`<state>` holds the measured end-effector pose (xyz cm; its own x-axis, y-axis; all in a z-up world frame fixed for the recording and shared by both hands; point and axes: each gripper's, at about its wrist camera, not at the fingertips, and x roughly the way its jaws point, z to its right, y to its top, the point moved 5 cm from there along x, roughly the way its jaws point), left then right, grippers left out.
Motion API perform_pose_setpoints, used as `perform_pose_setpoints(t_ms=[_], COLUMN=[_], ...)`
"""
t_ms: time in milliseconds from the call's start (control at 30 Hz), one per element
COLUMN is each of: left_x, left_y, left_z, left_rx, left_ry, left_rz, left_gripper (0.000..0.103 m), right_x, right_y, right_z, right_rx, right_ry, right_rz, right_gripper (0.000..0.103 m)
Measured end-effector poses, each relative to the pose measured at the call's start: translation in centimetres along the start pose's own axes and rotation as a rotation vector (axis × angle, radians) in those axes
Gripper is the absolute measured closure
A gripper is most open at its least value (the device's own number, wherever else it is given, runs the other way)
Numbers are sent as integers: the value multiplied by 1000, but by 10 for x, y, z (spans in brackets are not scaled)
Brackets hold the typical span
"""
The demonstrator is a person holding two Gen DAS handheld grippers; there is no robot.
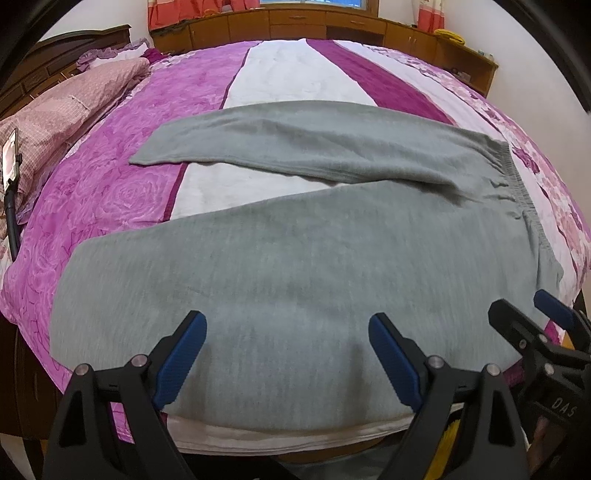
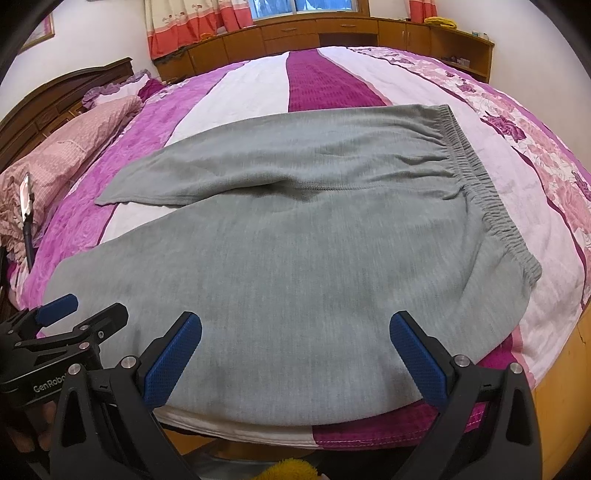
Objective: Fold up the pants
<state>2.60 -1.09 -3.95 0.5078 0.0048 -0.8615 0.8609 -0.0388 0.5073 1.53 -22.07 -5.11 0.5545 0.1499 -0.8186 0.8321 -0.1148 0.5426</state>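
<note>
Grey pants (image 1: 295, 266) lie spread flat on the bed, legs pointing left and apart in a V, elastic waistband (image 1: 517, 184) at the right. The near leg reaches the bed's front edge. They also show in the right wrist view (image 2: 288, 266), waistband (image 2: 491, 199) at the right. My left gripper (image 1: 288, 325) is open and empty, hovering over the near leg at the front edge. My right gripper (image 2: 295, 325) is open and empty, over the same leg nearer the waist. Each gripper appears in the other's view: the right gripper (image 1: 532, 310) and the left gripper (image 2: 88, 306).
The bed has a pink, purple and white floral cover (image 1: 110, 192). A pink pillow (image 1: 62, 107) and a phone on a stand (image 1: 9, 155) are at the left. Wooden cabinets (image 2: 332, 33) and curtains line the far wall. A yellow object (image 2: 288, 470) sits below the bed edge.
</note>
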Motion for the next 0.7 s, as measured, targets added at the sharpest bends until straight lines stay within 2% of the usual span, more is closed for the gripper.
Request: perform_pose_setpoints(t_ms=[700], left_x=[0], left_y=[-3], left_z=[-3], left_rx=[-5], left_ry=[0], left_rz=[-4], left_gripper=[11], right_x=[-1], right_y=[1], right_z=[3], right_rx=[15], right_ry=[-1], right_rz=[0], right_gripper=[4])
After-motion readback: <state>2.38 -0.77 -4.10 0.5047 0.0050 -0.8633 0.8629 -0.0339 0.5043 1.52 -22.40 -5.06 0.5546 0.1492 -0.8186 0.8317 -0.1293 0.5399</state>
